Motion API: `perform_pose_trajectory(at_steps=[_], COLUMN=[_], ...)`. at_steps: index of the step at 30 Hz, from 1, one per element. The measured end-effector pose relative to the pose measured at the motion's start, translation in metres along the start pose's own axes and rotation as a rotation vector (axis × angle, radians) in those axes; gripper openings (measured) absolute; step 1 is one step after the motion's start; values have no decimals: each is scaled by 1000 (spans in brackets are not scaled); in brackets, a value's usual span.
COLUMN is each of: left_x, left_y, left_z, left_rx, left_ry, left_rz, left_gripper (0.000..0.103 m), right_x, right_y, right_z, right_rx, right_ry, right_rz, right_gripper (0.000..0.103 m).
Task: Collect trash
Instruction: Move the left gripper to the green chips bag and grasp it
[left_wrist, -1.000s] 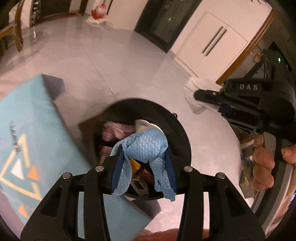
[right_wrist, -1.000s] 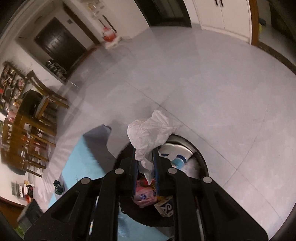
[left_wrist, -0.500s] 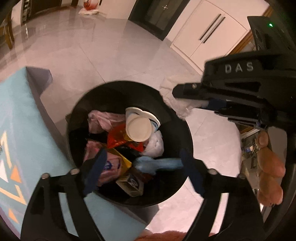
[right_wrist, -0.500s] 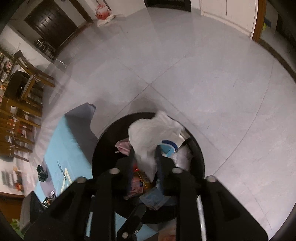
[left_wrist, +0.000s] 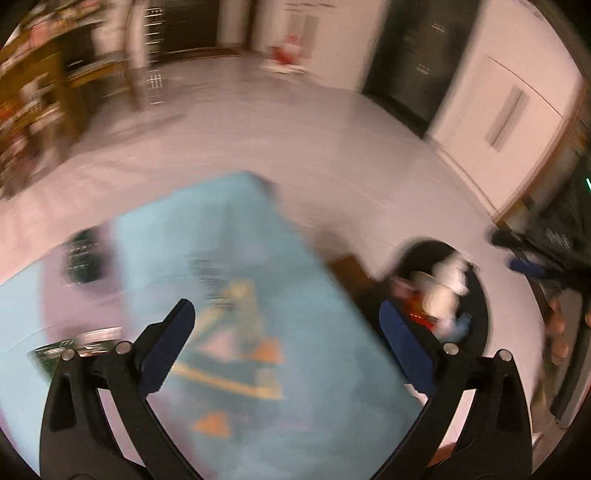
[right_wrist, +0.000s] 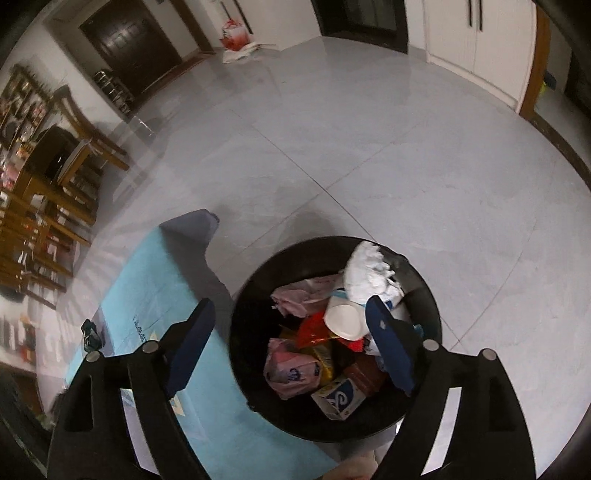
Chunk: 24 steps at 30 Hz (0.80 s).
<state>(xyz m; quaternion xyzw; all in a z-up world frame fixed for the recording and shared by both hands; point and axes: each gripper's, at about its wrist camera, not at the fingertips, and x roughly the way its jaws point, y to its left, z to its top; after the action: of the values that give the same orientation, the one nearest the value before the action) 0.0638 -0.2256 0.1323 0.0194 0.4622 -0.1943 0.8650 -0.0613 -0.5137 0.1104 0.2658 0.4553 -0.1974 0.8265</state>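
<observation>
A round black bin (right_wrist: 242, 332) stands on the floor beside the table, holding a pink bag (right_wrist: 291, 365), a paper cup (right_wrist: 345, 317), a carton (right_wrist: 338, 398) and wrappers. The crumpled white paper (right_wrist: 369, 273) lies inside at the bin's far rim. My right gripper (right_wrist: 290, 304) hangs over the bin, its jaws opening with nothing between them. In the blurred left wrist view my left gripper (left_wrist: 286, 308) is over the light blue tablecloth (left_wrist: 240, 258), jaws opening and empty. The bin (left_wrist: 480, 314) lies to its right with the blue cloth (left_wrist: 461, 321) in it.
The table with the light blue cloth (right_wrist: 159, 295) borders the bin on the left; a small dark object (right_wrist: 90, 334) lies on it. Wooden chairs (right_wrist: 74, 147) stand at far left. A red bag (right_wrist: 234, 35) and white cupboard doors (right_wrist: 476, 29) line the far wall.
My left gripper opened, dropped the blue cloth into the bin and swung left over the table. My right gripper opened and the white paper fell into the bin.
</observation>
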Motion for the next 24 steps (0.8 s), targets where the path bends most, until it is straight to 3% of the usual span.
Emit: perform_pose_trajectory(at_steps=[5,8,12,15,17,24], left_x=[-43,-61,-64,-56,-42,-7], left_y=[102,150,206,232,250,270], left_z=[-4,-17,-35,-50,-61,-73], left_rx=[-162,-261,-449,-515,-585,-609], left_ry=[-44,-69,-78,-101,-45,32], left_rz=[142,169,153,137,170,63], left_gripper=[100,100,100,100,100,100], right_x=[-1,2,7,12,18,37], right_y=[31,54,89,111,127,158], right_z=[-6,-12,-24,-32,-40,-60], right_rx=[-35,-84,-173,-232,-286,-398], right_ry=[-18,-15,-3,5,19,50], right_rz=[18,7,-6,-23,-45,-94], right_gripper=[87,88,88,89,90,90])
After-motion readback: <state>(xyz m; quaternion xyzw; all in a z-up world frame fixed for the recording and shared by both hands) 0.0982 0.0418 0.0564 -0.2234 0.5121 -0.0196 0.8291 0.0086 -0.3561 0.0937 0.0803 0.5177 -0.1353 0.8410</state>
